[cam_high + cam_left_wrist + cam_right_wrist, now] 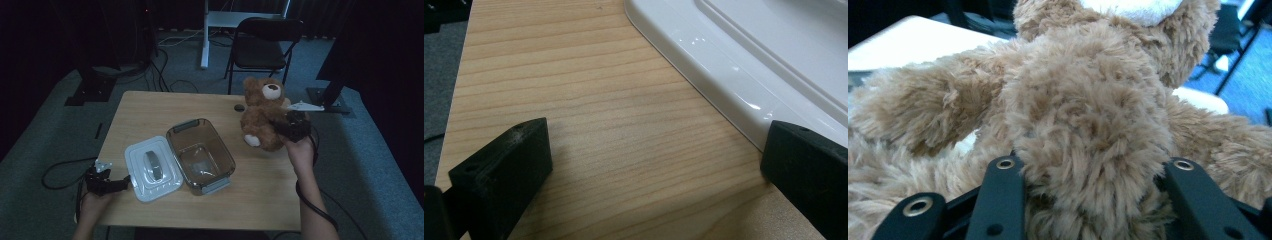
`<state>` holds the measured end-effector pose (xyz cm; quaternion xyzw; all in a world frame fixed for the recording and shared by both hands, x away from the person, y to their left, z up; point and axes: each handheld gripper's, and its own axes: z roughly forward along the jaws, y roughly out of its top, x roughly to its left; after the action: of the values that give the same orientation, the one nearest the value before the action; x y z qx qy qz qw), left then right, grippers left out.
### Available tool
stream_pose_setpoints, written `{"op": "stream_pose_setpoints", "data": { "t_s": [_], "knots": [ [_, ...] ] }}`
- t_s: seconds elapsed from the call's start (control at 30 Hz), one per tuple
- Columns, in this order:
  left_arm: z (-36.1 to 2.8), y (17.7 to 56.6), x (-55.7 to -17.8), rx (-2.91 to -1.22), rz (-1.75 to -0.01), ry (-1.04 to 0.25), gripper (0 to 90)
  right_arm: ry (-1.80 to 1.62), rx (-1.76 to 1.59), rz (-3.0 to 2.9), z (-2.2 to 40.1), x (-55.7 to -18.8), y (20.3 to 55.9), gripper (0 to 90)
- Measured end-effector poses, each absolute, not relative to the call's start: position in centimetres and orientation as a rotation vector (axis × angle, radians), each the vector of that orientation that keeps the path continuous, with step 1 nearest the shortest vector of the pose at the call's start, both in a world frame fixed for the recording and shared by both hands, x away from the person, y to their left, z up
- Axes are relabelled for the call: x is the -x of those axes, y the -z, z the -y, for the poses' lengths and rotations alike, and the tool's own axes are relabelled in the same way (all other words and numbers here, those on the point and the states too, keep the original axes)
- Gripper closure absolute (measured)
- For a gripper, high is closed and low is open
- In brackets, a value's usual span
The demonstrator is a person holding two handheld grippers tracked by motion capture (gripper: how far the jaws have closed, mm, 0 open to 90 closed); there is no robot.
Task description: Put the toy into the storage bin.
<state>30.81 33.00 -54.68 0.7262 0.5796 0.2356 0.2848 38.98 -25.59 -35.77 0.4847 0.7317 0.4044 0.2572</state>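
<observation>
A brown teddy bear (pixel 262 112) hangs above the right side of the wooden table (pixel 150 107), upright, with my right gripper (pixel 285 127) shut on its body from the right. Up close, its fur (pixel 1088 125) bulges between the two black jaws. A clear brown-tinted box (pixel 200 154) stands open at the table's middle, and its white lid (pixel 150 167) lies flat just left of it. My left gripper (pixel 125 182) rests low at the table's front left, open, its jaws (pixel 654 170) apart over bare wood beside the lid's rim (pixel 724 85).
A small dark round object (pixel 239 107) lies at the table's far edge. A black folding chair (pixel 262 42) and a white desk leg (pixel 205 35) stand beyond the table. Cables run over the grey carpet on the left.
</observation>
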Motion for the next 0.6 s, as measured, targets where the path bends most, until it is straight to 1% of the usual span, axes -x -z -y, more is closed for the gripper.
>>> {"op": "stream_pose_setpoints", "data": {
  "t_s": [0.2, 0.6],
  "knots": [
    [-33.0, 54.7, -30.8, -1.942, -1.550, -0.631, 0.5, -1.169, -1.195, -2.015, 22.6, -37.3, 33.6, 61.4],
    [-33.0, 54.7, -30.8, -1.943, -1.550, -0.630, 0.5, -1.332, -1.028, -2.143, 16.2, -35.1, 31.3, 61.3]
  ]
}}
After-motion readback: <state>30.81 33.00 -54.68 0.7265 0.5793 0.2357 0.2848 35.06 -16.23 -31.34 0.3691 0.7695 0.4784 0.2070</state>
